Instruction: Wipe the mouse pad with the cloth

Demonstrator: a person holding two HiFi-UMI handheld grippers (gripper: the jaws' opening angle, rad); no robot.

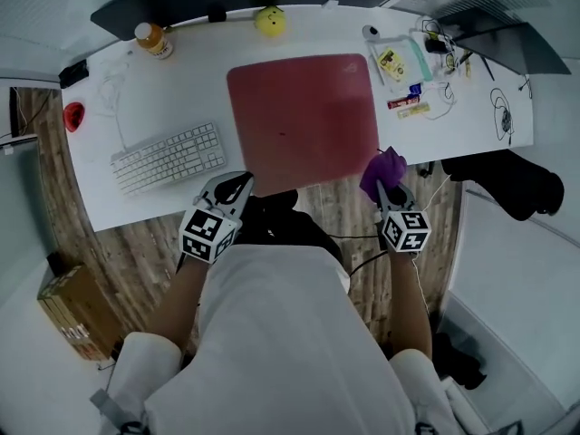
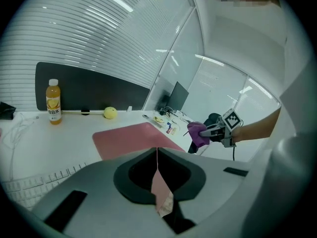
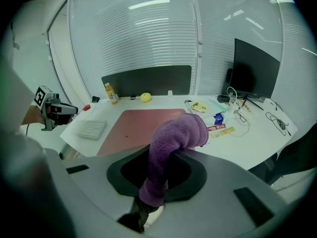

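Note:
The red mouse pad (image 1: 302, 120) lies flat in the middle of the white desk (image 1: 453, 134). My right gripper (image 1: 388, 193) hovers off the pad's front right corner, shut on a purple cloth (image 1: 384, 169). That cloth (image 3: 173, 138) droops out over the jaws in the right gripper view, with the pad (image 3: 133, 125) beyond it. My left gripper (image 1: 237, 188) sits at the pad's front left corner, above the desk edge. In its own view the left gripper (image 2: 157, 150) has its jaws together and holds nothing, with the pad (image 2: 131, 138) ahead of it.
A white keyboard (image 1: 169, 157) lies left of the pad. An orange drink bottle (image 1: 154, 40) and a yellow ball (image 1: 269, 21) stand at the back. Packets and cables (image 1: 408, 71) crowd the right side beside a dark laptop (image 1: 494, 43). A cardboard box (image 1: 77, 311) rests on the floor.

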